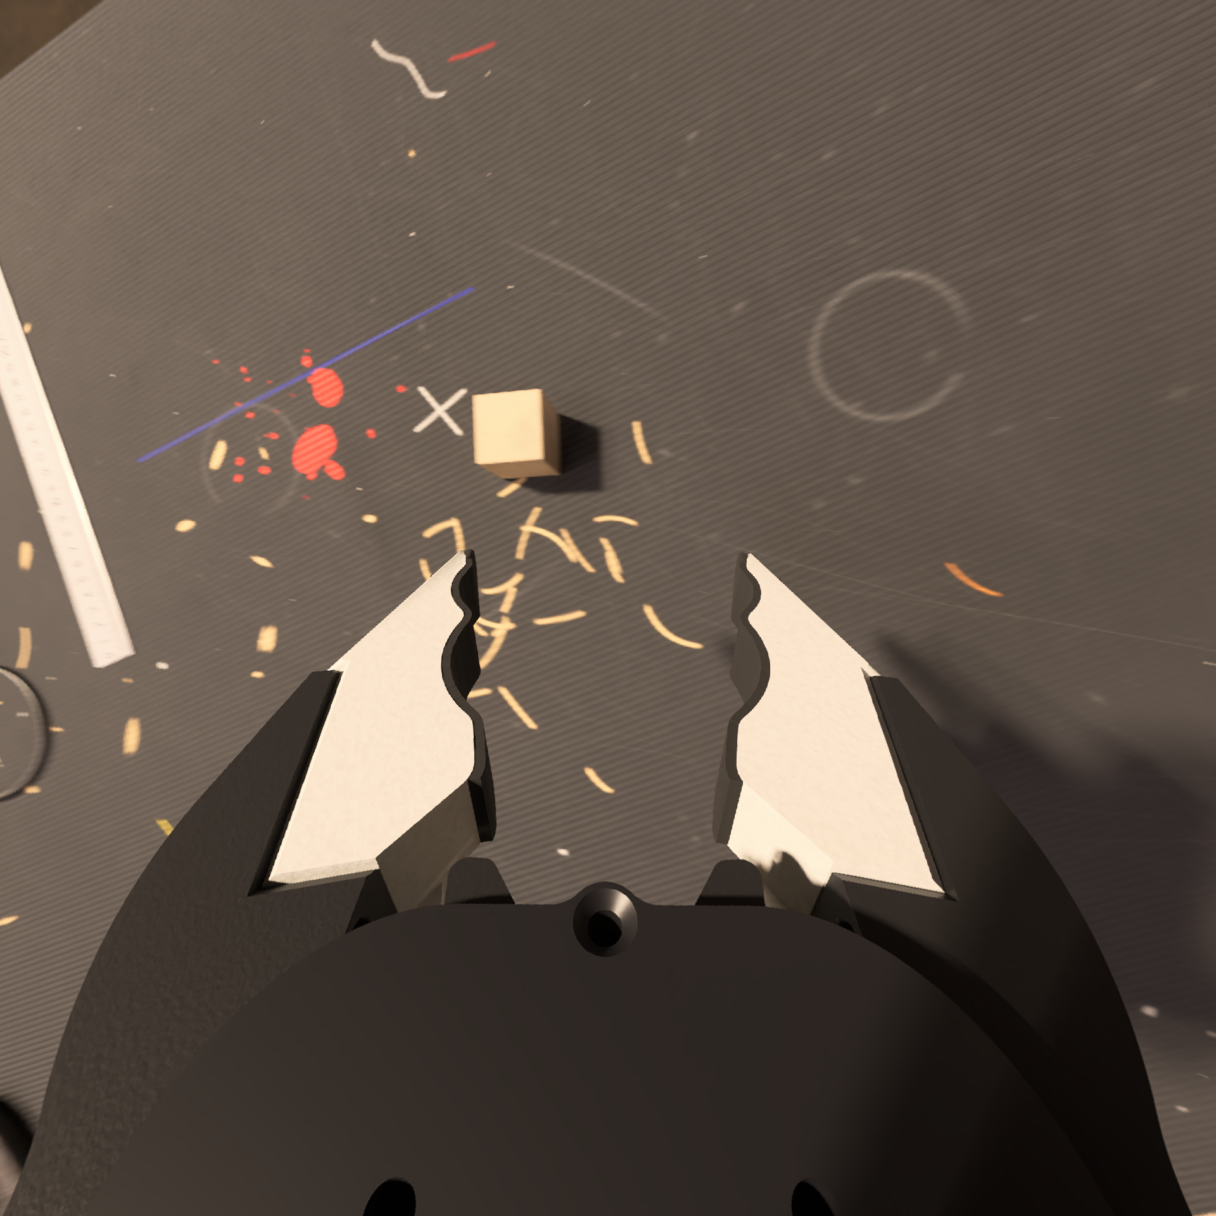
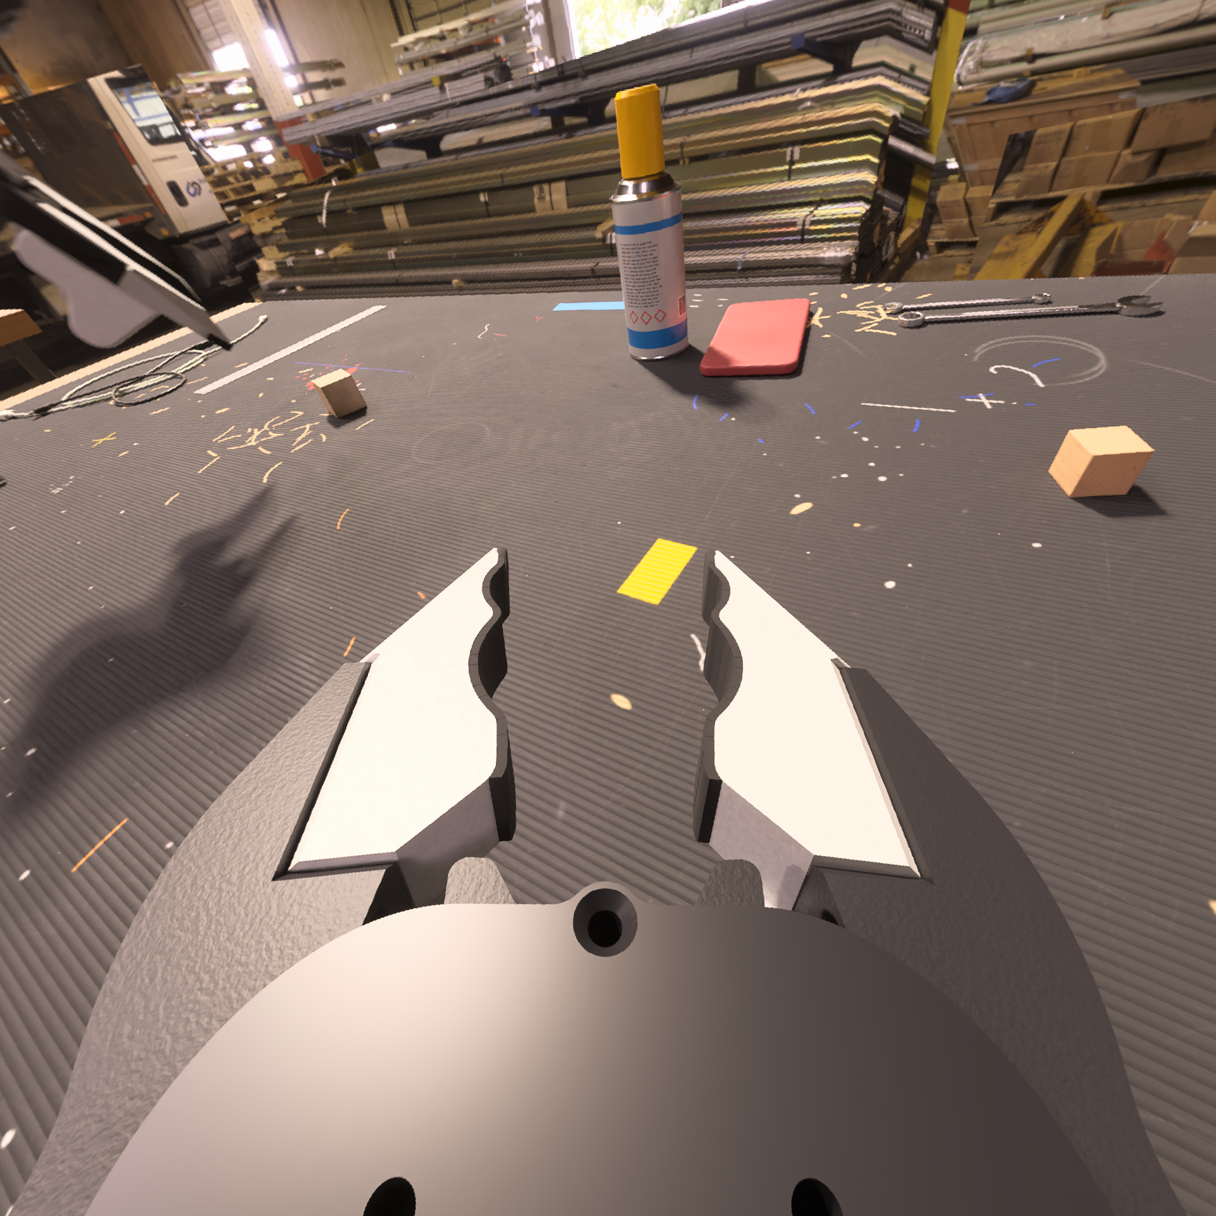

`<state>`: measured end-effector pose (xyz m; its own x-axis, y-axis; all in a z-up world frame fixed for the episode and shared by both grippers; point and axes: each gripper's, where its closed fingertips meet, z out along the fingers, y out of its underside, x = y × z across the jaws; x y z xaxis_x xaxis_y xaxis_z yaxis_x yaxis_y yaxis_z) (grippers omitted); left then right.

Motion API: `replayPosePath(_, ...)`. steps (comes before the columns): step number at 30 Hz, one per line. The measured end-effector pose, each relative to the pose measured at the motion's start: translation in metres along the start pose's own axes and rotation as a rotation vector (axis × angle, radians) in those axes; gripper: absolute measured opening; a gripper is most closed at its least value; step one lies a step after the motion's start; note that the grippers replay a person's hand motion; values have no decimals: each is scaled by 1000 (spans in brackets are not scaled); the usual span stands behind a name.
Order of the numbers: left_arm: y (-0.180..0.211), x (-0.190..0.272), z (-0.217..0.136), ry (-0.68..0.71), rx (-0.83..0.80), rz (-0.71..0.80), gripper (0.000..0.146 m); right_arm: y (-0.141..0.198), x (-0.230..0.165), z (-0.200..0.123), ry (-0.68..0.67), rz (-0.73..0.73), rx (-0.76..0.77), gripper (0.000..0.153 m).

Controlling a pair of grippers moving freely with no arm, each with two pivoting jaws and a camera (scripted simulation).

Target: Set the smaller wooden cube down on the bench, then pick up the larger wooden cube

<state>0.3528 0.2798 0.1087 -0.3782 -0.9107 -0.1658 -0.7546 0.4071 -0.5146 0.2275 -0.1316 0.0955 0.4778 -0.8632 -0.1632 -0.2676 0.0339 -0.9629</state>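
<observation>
So the small cube (image 1: 515,431) is already sitting on the worktop (image 1: 855,164), just ahead of the left tongs (image 1: 605,559), a little off to their left side and clear of the tips. Those tongs are gaping wide and holding nothing, so I'm reading the set-down as finished.

Now the big cube (image 2: 1097,460) is what's waiting. It's lying well ahead and far off to the right of the right tongs (image 2: 608,556), which are also spread open and empty (nothing between the fingers but a yellow patch (image 2: 657,570) on the mat).

Tips for doing the pickup well, as I see it:
- The cube is turned at an angle to the tongs, so I'm thinking swing right and rotate until the fingers are facing two flat opposite sides, not corners.
- Come down with the opening kept wide, since this block is chunkier.
- The spray can (image 2: 648,250) and the red pad (image 2: 757,337) are standing well beyond and to the left, so they aren't really getting in the way.
</observation>
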Motion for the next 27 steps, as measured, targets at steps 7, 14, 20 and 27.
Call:
replayPosePath(7,-25,-43,59,-15,-208,16,73,1,3,-3,-21,37,-4,58)
replayPosePath(14,-3,-45,109,104,-426,-68,52,1,8,-6,-6,19,-11,58)
replayPosePath(20,-8,-52,95,164,-366,-137,33,3,8,-4,-10,9,-16,57)
replayPosePath(27,-52,-24,20,614,-9,-436,33,1,-6,15,-106,-196,-84,50)
